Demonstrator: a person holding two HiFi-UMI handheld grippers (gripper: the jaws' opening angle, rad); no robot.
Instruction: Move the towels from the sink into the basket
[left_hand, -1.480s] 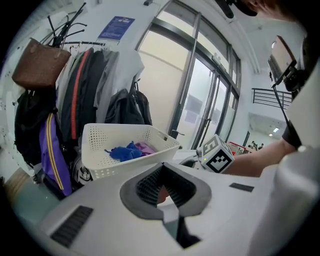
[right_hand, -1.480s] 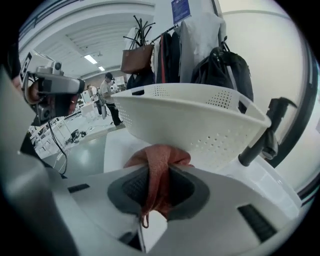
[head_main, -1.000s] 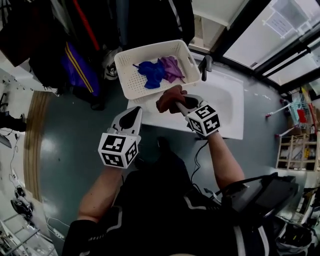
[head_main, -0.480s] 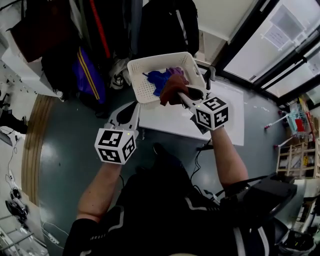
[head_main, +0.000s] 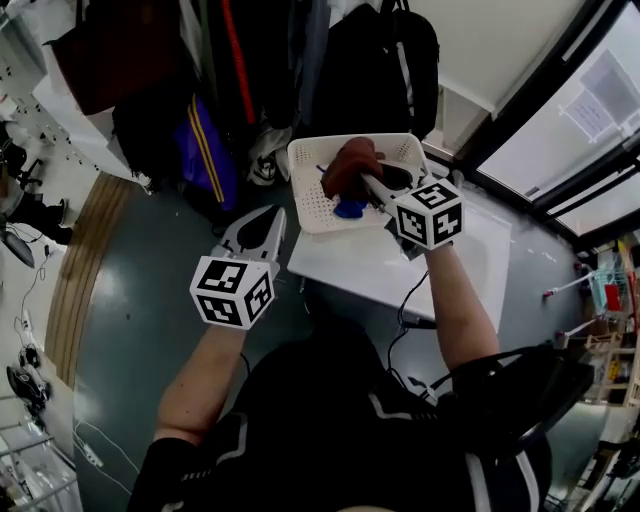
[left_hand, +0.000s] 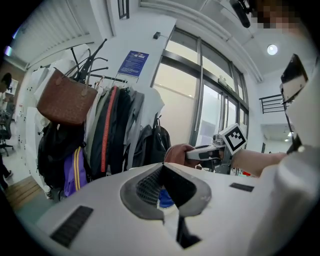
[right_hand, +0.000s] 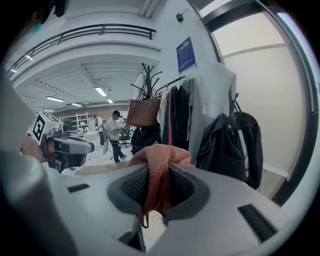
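Note:
My right gripper (head_main: 366, 182) is shut on a red-brown towel (head_main: 349, 165) and holds it above the white perforated basket (head_main: 311, 203). In the right gripper view the towel (right_hand: 160, 159) is bunched between the pads of the right gripper (right_hand: 159, 170), a loose end hanging down. A blue towel (head_main: 350, 209) lies in the basket, partly hidden under the held one. My left gripper (head_main: 272, 216) hangs left of the basket, shut and holding nothing; in its own view the left gripper (left_hand: 163, 172) points at the right gripper (left_hand: 200, 152). The white sink (head_main: 372, 262) lies below the basket.
Coats and bags (head_main: 250, 80) hang on a rack behind the basket, with a purple bag (head_main: 205, 150) at its left. Tall windows (head_main: 590, 120) run along the right. A wooden floor strip (head_main: 85, 260) lies at the far left.
My right gripper has carried the red-brown towel from the basket's near edge to over its middle. The purple towel seen earlier is now hidden. The left gripper has stayed shut.

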